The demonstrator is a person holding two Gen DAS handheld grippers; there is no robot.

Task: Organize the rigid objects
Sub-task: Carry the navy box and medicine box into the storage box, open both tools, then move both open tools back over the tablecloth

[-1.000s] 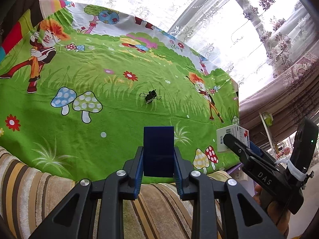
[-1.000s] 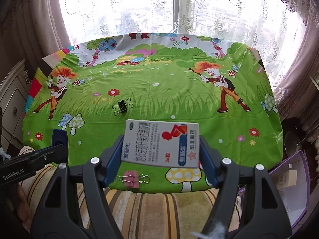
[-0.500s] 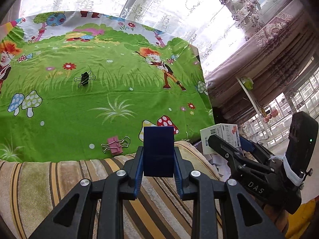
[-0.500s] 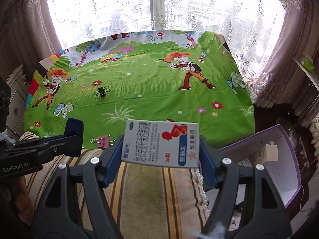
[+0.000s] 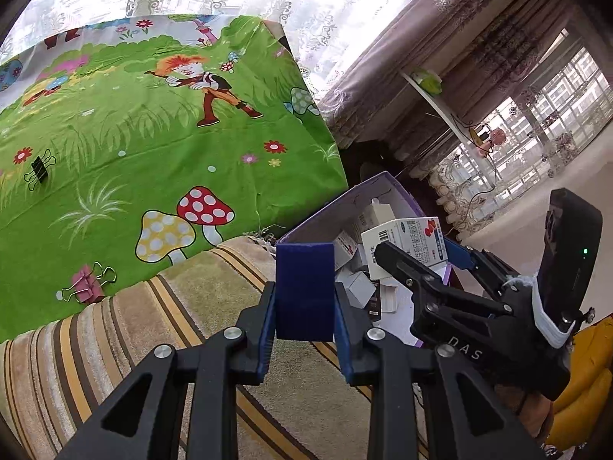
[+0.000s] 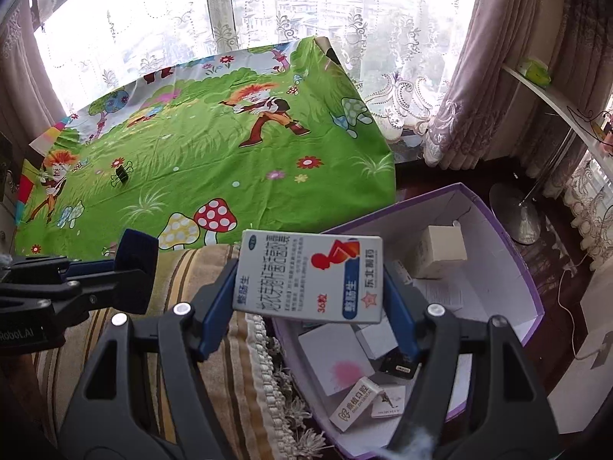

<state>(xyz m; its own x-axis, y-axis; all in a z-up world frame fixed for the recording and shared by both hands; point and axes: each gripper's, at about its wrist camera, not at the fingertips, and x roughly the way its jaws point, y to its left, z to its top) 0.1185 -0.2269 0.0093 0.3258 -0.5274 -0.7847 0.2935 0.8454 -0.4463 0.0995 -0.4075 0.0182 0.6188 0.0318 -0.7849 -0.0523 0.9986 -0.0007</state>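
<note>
My left gripper (image 5: 304,303) is shut on a dark blue block (image 5: 305,287), held over the striped rug near the purple box's left wall. It also shows in the right wrist view (image 6: 136,268). My right gripper (image 6: 308,299) is shut on a white medicine box (image 6: 310,278) with red and blue print, held above the open purple box (image 6: 509,230). In the left wrist view the right gripper (image 5: 415,253) holds the medicine box (image 5: 406,239) over the purple box (image 5: 325,211), which holds several small cartons.
A green cartoon cloth (image 5: 153,134) covers the table. On it lie a black binder clip (image 5: 38,168), also in the right wrist view (image 6: 122,173), and a pink binder clip (image 5: 88,287). A striped rug (image 5: 172,326) lies beside the purple box. Curtains hang behind.
Both grippers have swung right, away from the table, with their loads. The purple box has come into view beneath the right gripper.
</note>
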